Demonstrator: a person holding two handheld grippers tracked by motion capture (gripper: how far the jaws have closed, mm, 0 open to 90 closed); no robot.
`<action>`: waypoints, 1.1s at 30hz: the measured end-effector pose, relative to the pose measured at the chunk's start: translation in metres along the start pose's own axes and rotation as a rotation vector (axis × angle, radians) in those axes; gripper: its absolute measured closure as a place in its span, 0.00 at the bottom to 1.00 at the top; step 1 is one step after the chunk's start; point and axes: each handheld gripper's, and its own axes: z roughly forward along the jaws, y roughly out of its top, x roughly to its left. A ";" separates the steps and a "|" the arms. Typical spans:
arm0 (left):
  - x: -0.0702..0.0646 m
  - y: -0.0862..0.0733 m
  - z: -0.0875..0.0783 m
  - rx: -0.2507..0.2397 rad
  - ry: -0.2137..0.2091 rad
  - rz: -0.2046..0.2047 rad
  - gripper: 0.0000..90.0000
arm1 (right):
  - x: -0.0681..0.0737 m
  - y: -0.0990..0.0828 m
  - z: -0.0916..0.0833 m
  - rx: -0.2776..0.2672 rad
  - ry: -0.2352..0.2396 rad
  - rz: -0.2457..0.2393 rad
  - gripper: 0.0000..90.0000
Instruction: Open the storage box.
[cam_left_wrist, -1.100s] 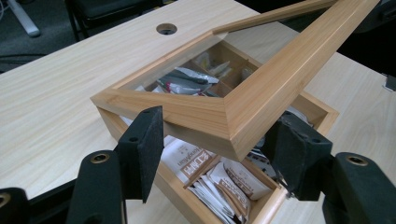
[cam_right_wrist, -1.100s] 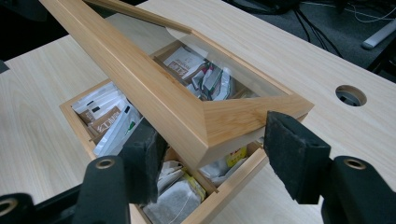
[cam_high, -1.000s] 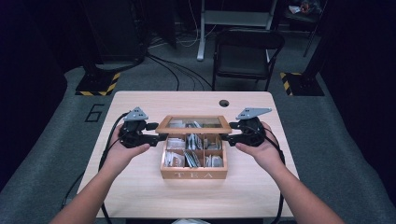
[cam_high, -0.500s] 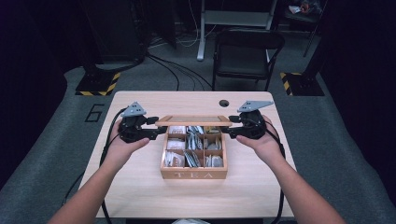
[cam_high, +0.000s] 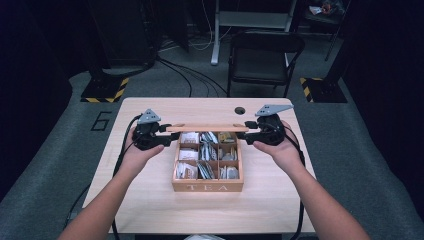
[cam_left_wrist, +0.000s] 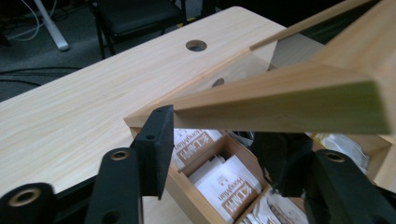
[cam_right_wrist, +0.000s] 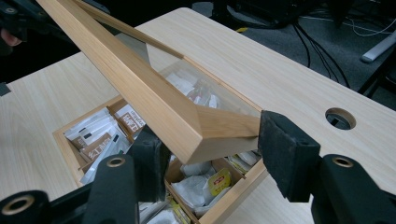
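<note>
Where the lid (cam_high: 207, 128) tilts up, the box (cam_high: 207, 187) front reads — "TEA".

"TEA" on the wooden box (cam_high: 207, 188); "6" on the floor (cam_high: 102, 120).

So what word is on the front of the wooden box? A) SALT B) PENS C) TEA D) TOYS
C: the box has TEA in pale letters on its front wall in the high view, and paper packets fill its compartments.
</note>
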 end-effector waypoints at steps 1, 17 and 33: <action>0.001 0.000 0.001 -0.014 0.013 -0.008 0.56 | 0.000 0.001 0.000 0.001 0.000 -0.010 0.50; 0.006 0.003 0.006 -0.017 0.012 -0.008 0.61 | -0.004 -0.002 0.001 -0.037 -0.024 -0.010 0.44; 0.014 0.022 0.010 -0.022 0.034 -0.042 0.63 | -0.020 -0.018 0.025 -0.043 -0.100 -0.016 0.47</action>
